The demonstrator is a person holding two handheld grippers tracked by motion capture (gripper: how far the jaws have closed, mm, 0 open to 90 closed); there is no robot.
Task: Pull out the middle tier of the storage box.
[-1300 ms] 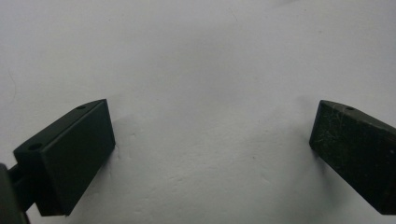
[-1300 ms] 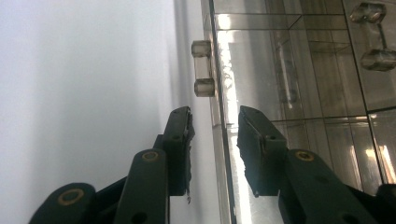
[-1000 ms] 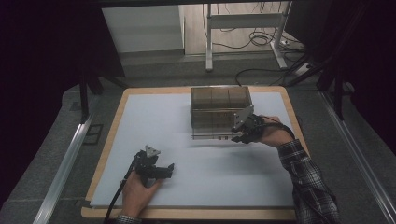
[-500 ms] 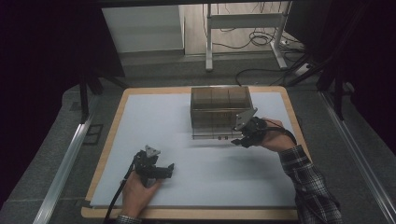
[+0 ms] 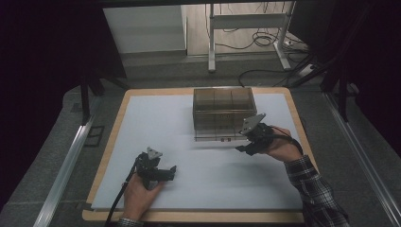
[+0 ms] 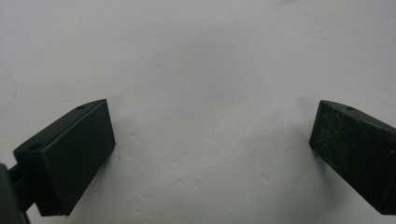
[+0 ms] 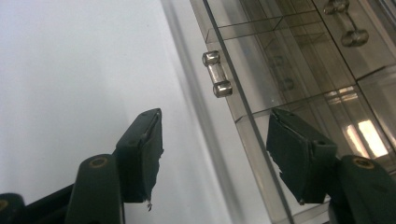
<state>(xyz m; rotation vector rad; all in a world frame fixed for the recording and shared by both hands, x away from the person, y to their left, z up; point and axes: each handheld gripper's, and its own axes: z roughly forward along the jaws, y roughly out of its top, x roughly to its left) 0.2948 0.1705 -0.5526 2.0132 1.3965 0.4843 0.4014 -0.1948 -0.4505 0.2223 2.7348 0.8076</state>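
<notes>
– Since a second ago, the right claw has drawn back from the clear drawer box; its jaws have just been opening, with nothing pressed between them.
– And the box?
– Standing at the tabletop's far middle; a metal handle sits just ahead of the right claw's pads.
– The left claw?
– Wide open over bare white sheet, holding nothing; well apart from the box.

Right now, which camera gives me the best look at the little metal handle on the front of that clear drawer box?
The right gripper view: the metal handle is close and sharp on the clear drawer box, just ahead of the open right gripper. The high view shows the whole box, its handles only tiny specks. The left gripper view faces bare white table.
</notes>
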